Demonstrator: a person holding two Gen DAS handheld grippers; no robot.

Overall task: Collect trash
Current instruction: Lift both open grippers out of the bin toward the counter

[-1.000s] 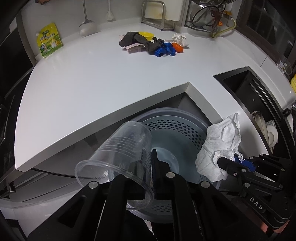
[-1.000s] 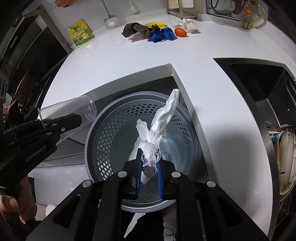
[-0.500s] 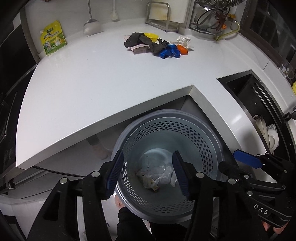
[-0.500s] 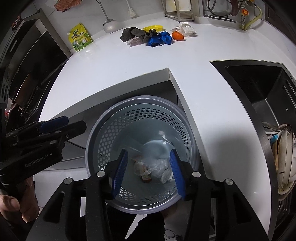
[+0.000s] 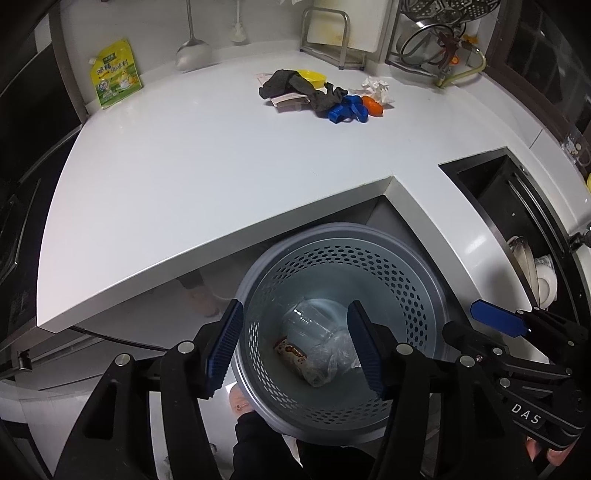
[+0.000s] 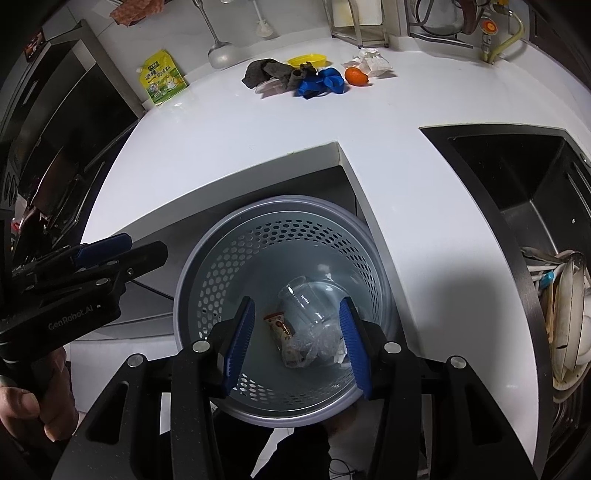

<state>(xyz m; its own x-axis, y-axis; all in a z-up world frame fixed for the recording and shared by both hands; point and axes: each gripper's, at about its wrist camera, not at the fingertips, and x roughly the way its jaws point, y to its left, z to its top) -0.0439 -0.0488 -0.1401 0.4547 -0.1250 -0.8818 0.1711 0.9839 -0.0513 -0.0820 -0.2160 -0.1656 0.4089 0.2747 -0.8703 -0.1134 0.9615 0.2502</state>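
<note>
A grey perforated trash basket (image 5: pixel 402 258) (image 6: pixel 207 273) stands below the counter's inner corner. Inside lie a clear plastic cup (image 5: pixel 314 317) (image 6: pixel 306 299), a snack wrapper (image 5: pixel 291 350) (image 6: pixel 279 326) and crumpled plastic and tissue (image 6: pixel 321 343). My left gripper (image 5: pixel 295 347) is open and empty above the basket. My right gripper (image 6: pixel 295 339) is open and empty above it too, and shows at the right of the left wrist view (image 5: pixel 476 325). More trash lies at the counter's back: dark cloth (image 5: pixel 288 83), blue item (image 5: pixel 345 110), orange item (image 6: pixel 356 76), crumpled paper (image 5: pixel 376 88), yellow lid (image 6: pixel 306 59).
White L-shaped counter (image 5: pixel 207 177). A yellow-green pouch (image 5: pixel 114 72) leans on the back wall at the left. A dark sink (image 6: pixel 517 173) with dishes (image 6: pixel 569 314) is at the right. A metal rack (image 5: pixel 332 33) and ladle (image 5: pixel 192 51) stand at the back.
A second ago my left gripper held the cup and my right held the tissue over the basket. Both opened; cup and tissue now lie in the basket. Both grippers rose slightly.
</note>
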